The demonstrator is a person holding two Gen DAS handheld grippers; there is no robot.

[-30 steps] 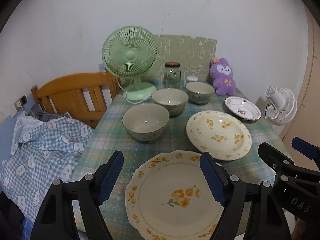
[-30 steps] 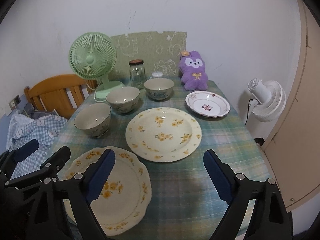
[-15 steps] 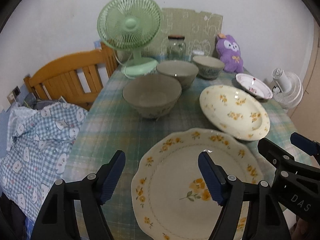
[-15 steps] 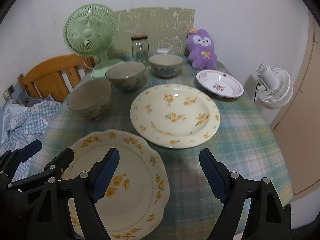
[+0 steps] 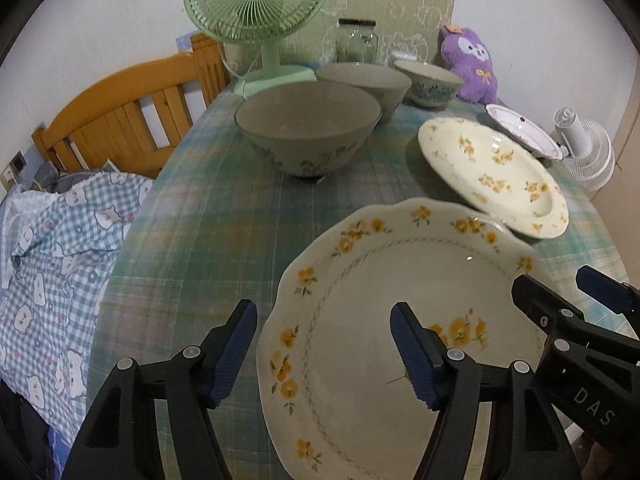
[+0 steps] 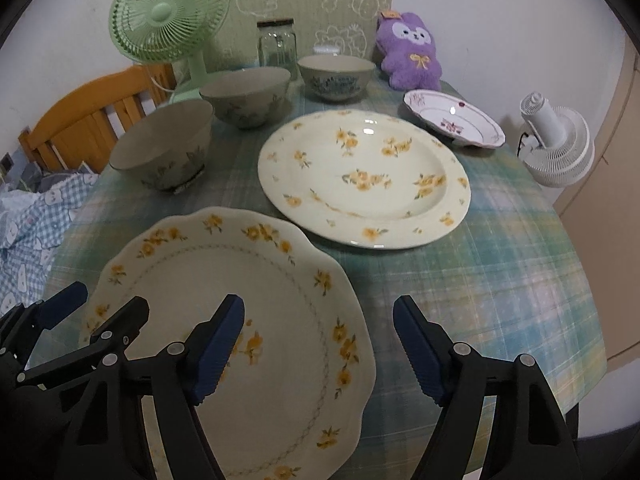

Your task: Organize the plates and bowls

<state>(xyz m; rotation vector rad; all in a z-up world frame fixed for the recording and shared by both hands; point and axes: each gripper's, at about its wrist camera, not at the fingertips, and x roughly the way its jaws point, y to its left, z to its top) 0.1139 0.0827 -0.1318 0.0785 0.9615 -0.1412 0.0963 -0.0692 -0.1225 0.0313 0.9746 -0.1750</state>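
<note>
A: Cream plate (image 5: 384, 344) with yellow flowers and a wavy rim lies at the near edge of the table (image 5: 224, 216). What has changed?

B: Both grippers have come down toward it; it looks much larger than a second ago. The left gripper (image 5: 322, 354) straddles its left rim, one finger outside over the cloth, one over the plate. The right gripper (image 6: 318, 350) straddles the right rim in the same way.

A: Are the fingers holding it?

B: No. On both grippers the fingers have just been closing a little, but they are apart and I see no contact. Only the rim is between them.

A: What does this mean for the task?

B: I judge that the plate will be taken with two grippers, perhaps to go on the round plate (image 6: 364, 178) just behind it. Nothing is stacked so far.

A: And the other dishes?

B: Three bowls (image 6: 164, 148) stand in a line on the far left. A small pink plate (image 6: 454, 122) is far right, near the purple toy (image 6: 410, 54).

A: Is there room to move?

B: The cloth on the near right is open. The wavy rim almost touches the round plate, so there is little room there. A fan (image 5: 256, 4) and a jar (image 5: 358, 42) stand at the far edge.
</note>
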